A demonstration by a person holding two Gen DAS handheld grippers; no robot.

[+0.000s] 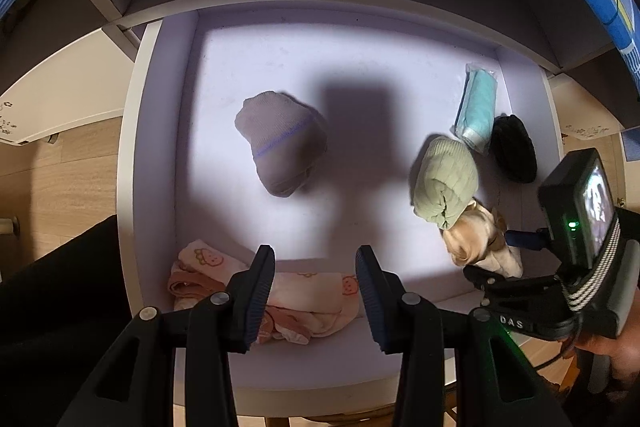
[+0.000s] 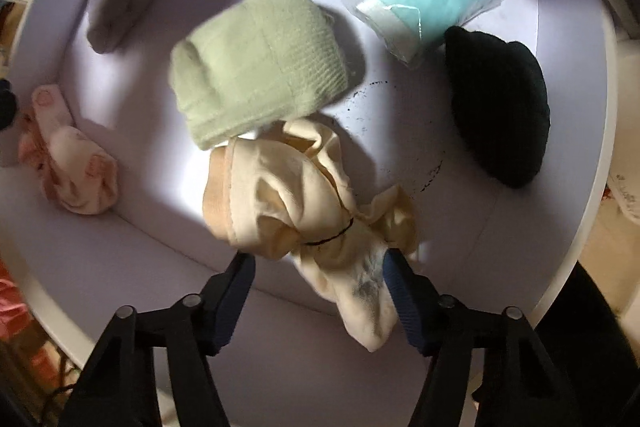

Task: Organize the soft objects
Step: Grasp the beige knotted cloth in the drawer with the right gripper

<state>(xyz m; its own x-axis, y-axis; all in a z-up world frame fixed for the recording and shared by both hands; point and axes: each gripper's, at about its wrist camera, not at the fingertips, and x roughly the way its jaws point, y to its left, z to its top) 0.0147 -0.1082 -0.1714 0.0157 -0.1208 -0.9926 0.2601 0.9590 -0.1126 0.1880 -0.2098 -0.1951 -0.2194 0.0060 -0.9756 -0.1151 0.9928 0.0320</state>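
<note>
Here the right hand-held gripper [image 2: 318,277] hangs open over the cream garment [image 2: 304,203], which lies crumpled at the drawer's [image 1: 148,131] near right, its top edge touching the green rolled socks [image 2: 260,67]. To take it cleanly, I would bring both fingers down around the bunched middle near the black tie, not the loose tail, and keep clear of the green roll. The left hand-held gripper [image 1: 316,295] also stands open, above the pink printed cloth [image 1: 296,299] in the near left corner.
</note>
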